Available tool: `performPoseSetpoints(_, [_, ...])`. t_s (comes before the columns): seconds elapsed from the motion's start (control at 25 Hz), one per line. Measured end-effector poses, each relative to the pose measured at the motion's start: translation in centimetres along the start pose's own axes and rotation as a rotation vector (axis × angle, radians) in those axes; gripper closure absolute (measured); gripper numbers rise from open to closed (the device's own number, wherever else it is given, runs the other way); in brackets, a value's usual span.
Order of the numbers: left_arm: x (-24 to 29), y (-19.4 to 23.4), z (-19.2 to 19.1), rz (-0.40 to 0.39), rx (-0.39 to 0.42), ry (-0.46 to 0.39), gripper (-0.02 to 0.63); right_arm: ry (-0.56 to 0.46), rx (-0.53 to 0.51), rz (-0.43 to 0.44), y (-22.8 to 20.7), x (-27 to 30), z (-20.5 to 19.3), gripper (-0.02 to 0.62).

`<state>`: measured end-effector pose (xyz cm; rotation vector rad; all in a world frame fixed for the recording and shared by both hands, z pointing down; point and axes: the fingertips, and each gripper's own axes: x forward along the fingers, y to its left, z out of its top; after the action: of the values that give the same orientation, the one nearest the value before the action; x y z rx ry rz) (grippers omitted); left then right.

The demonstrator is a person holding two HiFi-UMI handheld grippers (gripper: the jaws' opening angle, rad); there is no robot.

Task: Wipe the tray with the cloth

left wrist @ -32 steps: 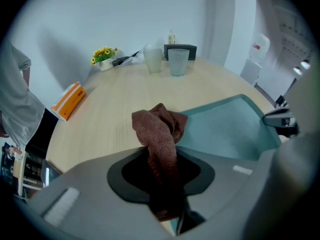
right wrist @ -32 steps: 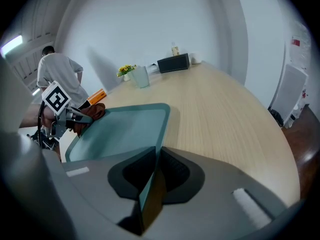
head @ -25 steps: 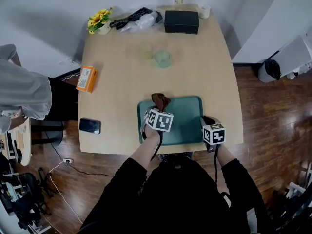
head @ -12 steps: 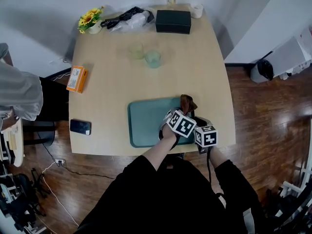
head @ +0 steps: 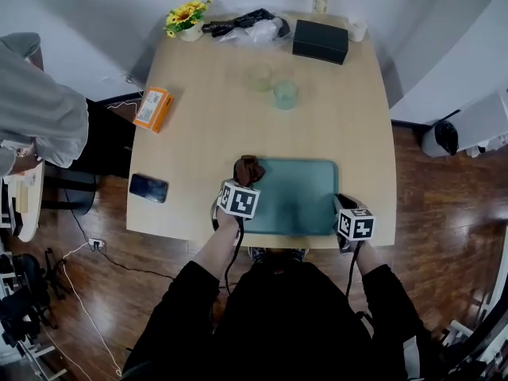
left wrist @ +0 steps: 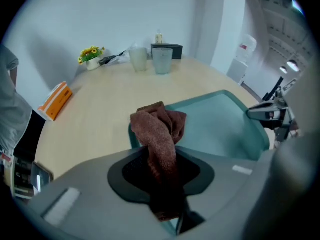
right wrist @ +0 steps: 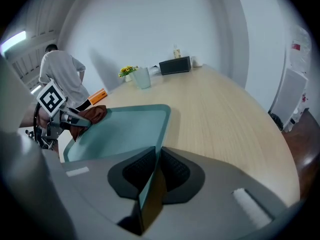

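tray (head: 298, 197), teal and shallow with rounded corners, lies at the near edge of a pale wooden table (head: 198, 133), seen from above. the only thing on it is a brown cloth (head: 248, 169), bunched at the tray's far left corner and lying over the rim there.

the left gripper (head: 244, 181) points steeply down at that corner. in the left gripper view its jaws are pressed tight on the cloth (left wrist: 160, 129), which rises between them in a crumpled wad and hides part of the tray's corner (left wrist: 225, 119).

the right gripper (head: 343, 206) is at the tray's near right corner. in the right gripper view its jaws are nearly together, pinching the thin teal rim of the tray (right wrist: 120, 126). the cloth (right wrist: 92, 113) shows at the far end of the tray.

further back on the table stand two pale green translucent cups (head: 274, 86), close together. whether they hold anything cannot be told. a small pot (head: 190, 32) at the far left corner holds yellow flowers. a shut black box (head: 321, 41), a clear bottle (head: 321, 0) and a small white cup (head: 359, 30) stand along the far edge. an orange box (head: 152, 109) and a dark phone (head: 148, 187) lie near the left edge.
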<state>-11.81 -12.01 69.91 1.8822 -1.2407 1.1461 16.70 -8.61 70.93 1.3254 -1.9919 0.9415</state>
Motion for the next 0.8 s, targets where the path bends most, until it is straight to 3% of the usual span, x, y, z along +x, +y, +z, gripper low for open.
performPoseSetpoints(0.24, [0.0,0.6,-1.7,0.018,0.022,0.015,0.524,0.004,0.011,0.011,0.3,0.2,0.1,0.558])
performPoseSetpoints(0.36, [0.0,-1.0,-1.1,-0.019,0.015,0.012,0.523,0.002,0.003,0.008,0.4,0.2,0.1,0.558])
performPoseSetpoints(0.48, [0.5,-5.3,0.9,-0.09,0.066,-0.003,0.523,0.0,-0.005,0.012,0.3,0.5,0.5,0.558])
performPoseSetpoints(0.6, [1.5,-11.8,2.3,-0.162,0.167,-0.011,0.523,0.002,-0.006,0.015,0.0,0.5,0.1,0.558])
performPoseSetpoints(0.8, [2.0,-23.1,3.0,-0.351,0.307,-0.038,0.523,0.008,0.005,0.006,0.4,0.2,-0.5,0.558])
